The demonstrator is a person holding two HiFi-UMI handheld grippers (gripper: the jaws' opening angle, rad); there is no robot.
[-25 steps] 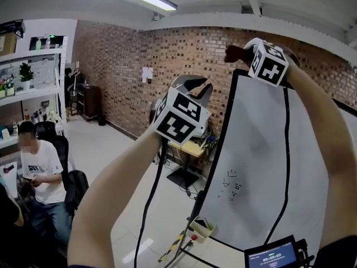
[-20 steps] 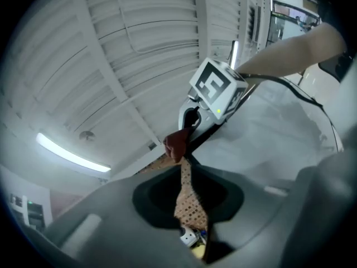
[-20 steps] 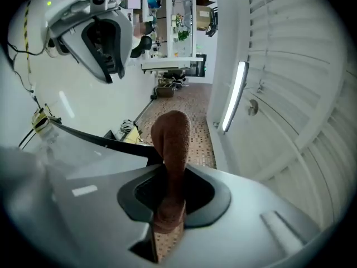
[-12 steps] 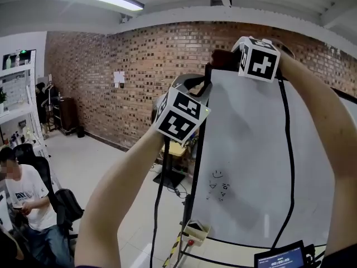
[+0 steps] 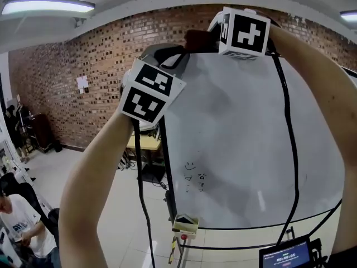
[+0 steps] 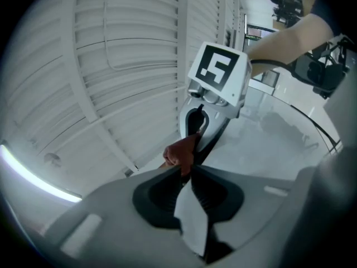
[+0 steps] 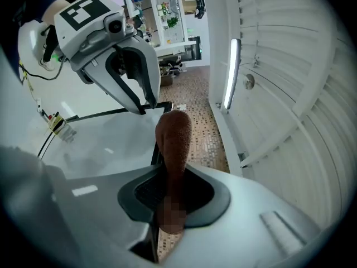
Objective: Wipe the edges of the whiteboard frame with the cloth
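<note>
1 cloth [image 7: 174, 135] atop whiteboard frame [image 5: 168, 172], right gripper [image 7: 170, 175] tightening.

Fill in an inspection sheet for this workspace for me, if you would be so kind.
Surface: whiteboard standing upright, small doodles low on it.
Job's things: brown cloth at the board's top edge.
Clutter: small box at the board's lower corner.
Grippers: left gripper clamped on the board's top edge; right gripper clamped on the cloth, jaws just tightened a little.
Cables: black cables hang from both grippers.
Surroundings: brick wall, ceiling lamp, seated person.
</note>
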